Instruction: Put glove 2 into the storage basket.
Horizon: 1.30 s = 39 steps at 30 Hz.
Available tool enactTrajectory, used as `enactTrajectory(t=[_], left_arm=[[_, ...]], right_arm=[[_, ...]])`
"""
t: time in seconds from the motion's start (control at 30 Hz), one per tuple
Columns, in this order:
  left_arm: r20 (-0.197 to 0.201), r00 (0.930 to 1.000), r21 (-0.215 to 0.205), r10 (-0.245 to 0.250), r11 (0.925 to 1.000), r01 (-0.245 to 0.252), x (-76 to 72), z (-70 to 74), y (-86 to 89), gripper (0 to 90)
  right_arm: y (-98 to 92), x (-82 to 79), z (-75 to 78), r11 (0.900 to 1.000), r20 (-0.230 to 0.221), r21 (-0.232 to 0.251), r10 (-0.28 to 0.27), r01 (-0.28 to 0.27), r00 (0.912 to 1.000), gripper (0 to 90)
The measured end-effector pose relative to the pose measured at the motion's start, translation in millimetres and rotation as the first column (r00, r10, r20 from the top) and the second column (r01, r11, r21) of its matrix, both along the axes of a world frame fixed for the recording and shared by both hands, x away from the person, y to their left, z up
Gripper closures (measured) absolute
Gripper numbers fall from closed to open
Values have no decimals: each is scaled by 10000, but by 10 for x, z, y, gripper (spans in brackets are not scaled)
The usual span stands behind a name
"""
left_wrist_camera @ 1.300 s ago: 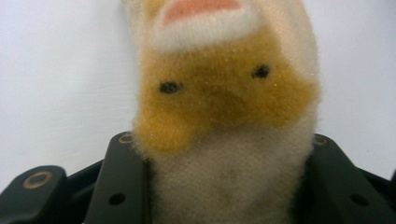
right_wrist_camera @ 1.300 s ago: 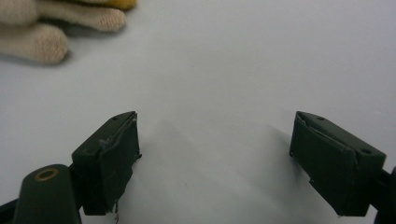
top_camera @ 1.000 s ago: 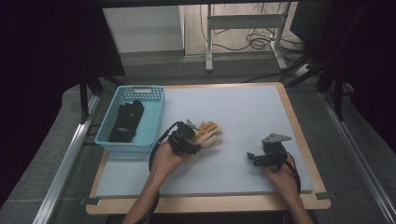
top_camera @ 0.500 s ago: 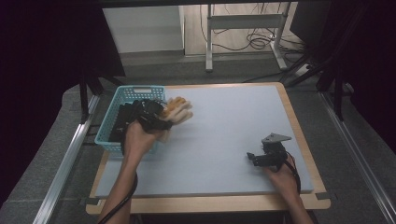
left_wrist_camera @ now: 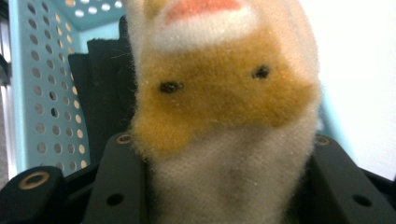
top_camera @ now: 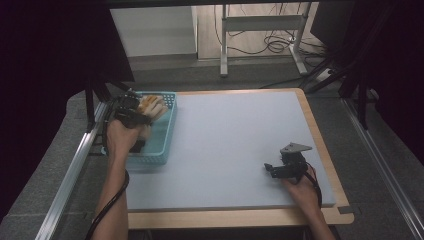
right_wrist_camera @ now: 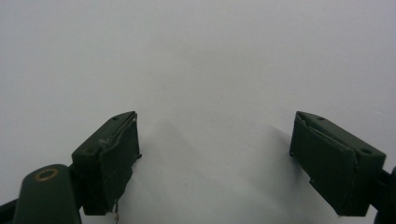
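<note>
The left gripper (top_camera: 134,111) is clamped on a plush toy (left_wrist_camera: 219,102), holding it over the blue basket (top_camera: 162,145), above dark cloth (left_wrist_camera: 100,93) already inside. The right gripper (right_wrist_camera: 215,163) rests on the table (top_camera: 235,135), jaws apart and empty. Let go too near the rim, the toy could catch the wall and tumble onto the table.

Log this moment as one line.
left gripper: shut on plush toy | over blue basket | right gripper: open, on table

Bright even light on the table, dark surroundings, blurred close-up plush, soft shadows
</note>
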<state>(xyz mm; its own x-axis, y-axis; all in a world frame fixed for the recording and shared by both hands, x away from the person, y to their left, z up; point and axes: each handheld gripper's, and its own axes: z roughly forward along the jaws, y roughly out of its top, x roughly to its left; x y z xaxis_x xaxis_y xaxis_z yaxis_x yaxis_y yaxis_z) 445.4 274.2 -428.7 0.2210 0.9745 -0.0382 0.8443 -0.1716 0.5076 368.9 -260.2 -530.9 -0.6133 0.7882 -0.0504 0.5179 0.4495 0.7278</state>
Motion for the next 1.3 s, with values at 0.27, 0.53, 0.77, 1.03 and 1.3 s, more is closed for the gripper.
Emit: enactTrajectory(t=[0.27,0.53,0.77,1.03,1.3], left_arm=[[-858,9961,-31,-191,9998,189,278,-416,-101,527],[-1500,9866,-706,-637,9961,536,448,-700,-236,501],[-1962,9747,-1226,-1067,9889,836,425,-729,-184,114],[-456,9935,-1348,-1039,9861,970,209,-211,-28,157],[-1058,9939,343,321,9990,-286,298,-427,54,638]], right_arm=[[0,0,0,10000,4,4,-3,3,10000,154],[0,0,0,10000,5,8,-5,5,10000,154],[0,0,0,10000,-1,20,-9,9,10000,154],[1,0,0,10000,3,6,-4,4,10000,154],[0,0,0,10000,3,4,-4,4,10000,154]])
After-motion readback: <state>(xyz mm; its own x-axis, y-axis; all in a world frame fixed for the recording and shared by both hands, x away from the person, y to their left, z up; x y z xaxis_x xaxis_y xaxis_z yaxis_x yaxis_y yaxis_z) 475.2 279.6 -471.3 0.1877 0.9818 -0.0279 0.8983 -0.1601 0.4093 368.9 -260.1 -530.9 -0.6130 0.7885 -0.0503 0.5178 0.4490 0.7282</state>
